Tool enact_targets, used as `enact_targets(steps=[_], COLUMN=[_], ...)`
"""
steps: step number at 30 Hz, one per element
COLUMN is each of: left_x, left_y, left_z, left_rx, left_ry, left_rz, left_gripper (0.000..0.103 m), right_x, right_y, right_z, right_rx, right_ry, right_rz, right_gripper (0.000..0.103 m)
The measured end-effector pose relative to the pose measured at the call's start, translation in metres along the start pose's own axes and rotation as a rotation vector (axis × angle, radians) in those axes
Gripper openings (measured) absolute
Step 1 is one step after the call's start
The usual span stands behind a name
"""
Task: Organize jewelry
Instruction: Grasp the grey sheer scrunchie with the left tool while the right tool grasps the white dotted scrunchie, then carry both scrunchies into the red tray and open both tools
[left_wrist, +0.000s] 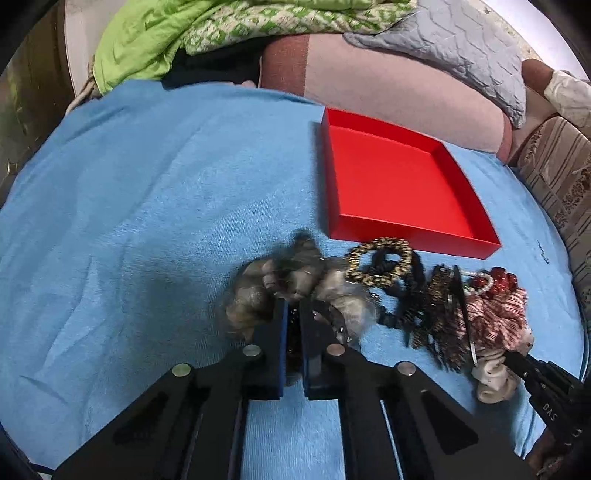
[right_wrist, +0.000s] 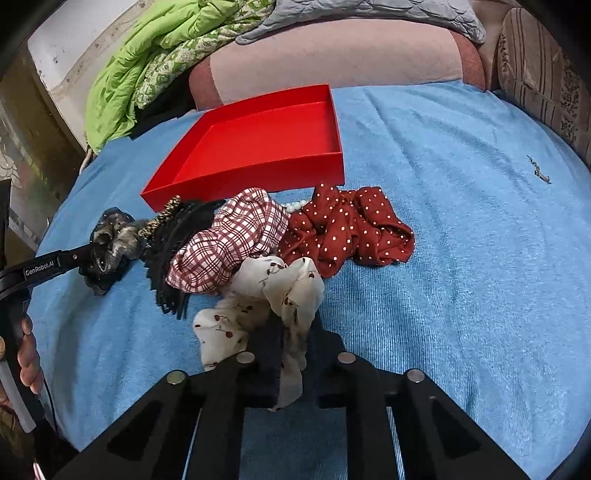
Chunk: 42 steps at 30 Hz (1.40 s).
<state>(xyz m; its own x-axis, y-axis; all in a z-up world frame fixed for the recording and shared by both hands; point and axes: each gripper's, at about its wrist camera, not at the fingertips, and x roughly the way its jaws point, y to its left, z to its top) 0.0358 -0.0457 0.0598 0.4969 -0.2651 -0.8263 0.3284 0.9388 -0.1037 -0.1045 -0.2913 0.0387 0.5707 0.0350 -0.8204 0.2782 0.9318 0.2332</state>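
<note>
1. The left gripper was clenched on the grey scrunchie at the left end of the pile on the blue towel; its jaws stood nearly together with a fold of the gauzy fabric pinched between them.
2. The right gripper was grasping the cream cherry-print scrunchie at the near edge of the pile, a strip of its cloth trailing down between the jaws.
3. The red tray lay just behind the pile, with nothing in it.
4. Between the two held pieces lay a leopard-print hair tie, a black comb-like clip, a checked scrunchie, a spotted red scrunchie and a short run of pearl beads.
5. The scrunchies looked light, soft and limp; a pinch on any bunched fold should hold, though neighbours may drag along.
6. The beads and clip seemed harder and more slippery, probably best taken across a narrow part.
</note>
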Motion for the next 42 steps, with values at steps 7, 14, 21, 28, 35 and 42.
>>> enact_targets(steps=[7, 14, 21, 28, 35, 42], left_x=[-0.045, -0.077, -0.104, -0.119, -0.109, -0.082], left_y=[-0.011, -0.027, -0.046, -0.06, -0.076, -0.077], left_z=[-0.009, -0.01, -0.01, 0.008, 0.037, 0.076], left_rx=[0.014, 0.036, 0.076, 0.085, 0.12, 0.097], left_ry=[-0.053, -0.096, -0.133, -0.152, -0.157, -0.141], left_rz=[-0.051, -0.096, -0.125, -0.165, -0.156, -0.156], left_gripper=[0.005, 0.005, 0.005, 0.005, 0.005, 0.005], right_x=[-0.026, -0.053, -0.074, -0.092, -0.09, -0.075], right_y=[-0.003, 0.001, 0.007, 0.016, 0.027, 0.025], right_z=[-0.006, -0.011, -0.007, 0.015, 0.049, 0.088], right_rx=[0.018, 0.006, -0.009, -0.034, -0.069, -0.063], right_ry=[-0.02, -0.058, -0.1, -0.155, -0.186, -0.192], right_rz=[0.03, 0.05, 0.062, 0.08, 0.093, 0.092], right_gripper=[0.011, 0.011, 0.011, 0.011, 0.011, 0.011])
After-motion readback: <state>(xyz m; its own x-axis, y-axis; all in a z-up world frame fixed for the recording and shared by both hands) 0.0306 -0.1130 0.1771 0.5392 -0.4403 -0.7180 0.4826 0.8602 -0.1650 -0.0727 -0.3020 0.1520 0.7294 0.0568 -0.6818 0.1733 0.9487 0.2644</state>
